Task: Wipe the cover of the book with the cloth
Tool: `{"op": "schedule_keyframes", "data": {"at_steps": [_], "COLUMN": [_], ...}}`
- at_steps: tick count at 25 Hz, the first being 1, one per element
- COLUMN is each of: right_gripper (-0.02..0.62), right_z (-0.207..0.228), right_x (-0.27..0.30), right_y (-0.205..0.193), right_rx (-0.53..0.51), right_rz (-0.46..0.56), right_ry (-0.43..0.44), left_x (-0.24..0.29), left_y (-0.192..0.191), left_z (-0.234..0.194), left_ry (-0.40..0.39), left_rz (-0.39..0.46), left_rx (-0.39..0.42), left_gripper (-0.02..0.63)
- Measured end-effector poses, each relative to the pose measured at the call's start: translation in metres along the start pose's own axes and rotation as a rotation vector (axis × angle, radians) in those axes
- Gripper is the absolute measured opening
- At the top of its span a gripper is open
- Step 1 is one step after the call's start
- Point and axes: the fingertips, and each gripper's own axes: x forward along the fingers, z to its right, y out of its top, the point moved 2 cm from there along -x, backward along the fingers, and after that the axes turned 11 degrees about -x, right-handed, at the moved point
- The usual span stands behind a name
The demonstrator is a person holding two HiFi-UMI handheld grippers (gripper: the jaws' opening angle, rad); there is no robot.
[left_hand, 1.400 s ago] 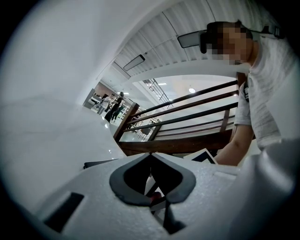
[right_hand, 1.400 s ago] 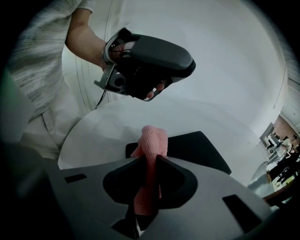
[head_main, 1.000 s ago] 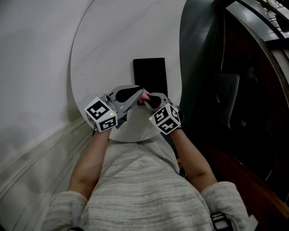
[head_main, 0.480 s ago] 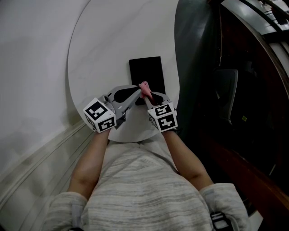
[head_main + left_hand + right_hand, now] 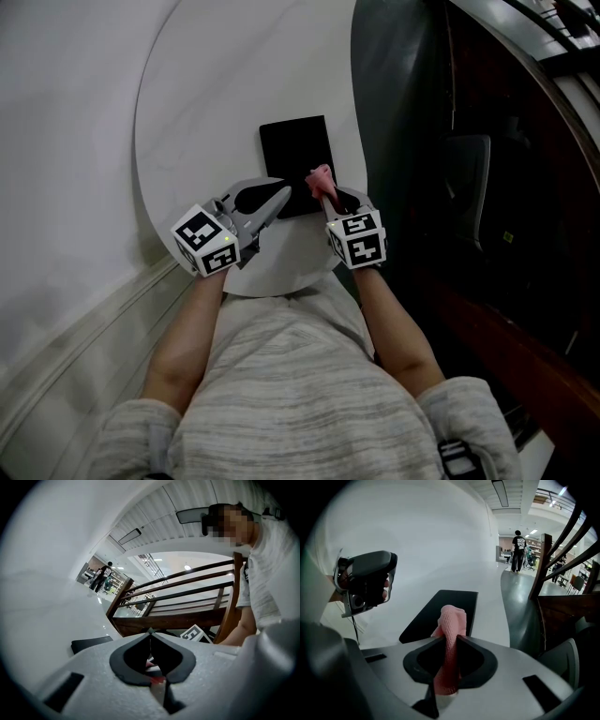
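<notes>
Over book (image 5: 293, 150) near edge | right hand-held gripper (image 5: 325, 190) clamps cloth (image 5: 320, 175) | left hand-held gripper (image 5: 283, 195) closed

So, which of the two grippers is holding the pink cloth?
The right gripper: its jaws pinch the pink cloth by the black book. The left gripper is shut with nothing in it.

The left gripper (image 5: 150, 632) has its jaws closed, the tips meeting above the dark pads (image 5: 129, 658) — a small reddish patch sits low in the slit, too little of it to identify. Left of the jaws the black book (image 5: 91, 644) lies flat on the white table (image 5: 42, 620). Just past the tips shows the right gripper's marker cube (image 5: 196, 633), with a wooden railing (image 5: 178, 597) behind it — and a person's forearm (image 5: 241, 630) and pale shirt (image 5: 269, 583) at the right edge.
</notes>
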Motion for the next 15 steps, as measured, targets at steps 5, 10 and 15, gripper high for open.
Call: {"op": "schedule_keyframes", "data": {"at_steps": [5, 10, 15], "right_gripper": [0.06, 0.06, 0.06], "right_z": [0.005, 0.003, 0.014], "right_x": [-0.001, 0.001, 0.009], "right_y": [-0.001, 0.006, 0.013], "right_rx": [-0.053, -0.189, -0.202], "right_rz": [-0.012, -0.031, -0.031], "right_ry": [-0.007, 0.001, -0.003], "left_x": [0.003, 0.003, 0.003], "left_y": [-0.001, -0.002, -0.001], "left_z": [0.002, 0.001, -0.003], "left_ry": [-0.006, -0.006, -0.003], "left_rz": [-0.009, -0.011, -0.007], "left_rx": [0.002, 0.001, -0.005], "left_gripper": [0.015, 0.015, 0.015]}}
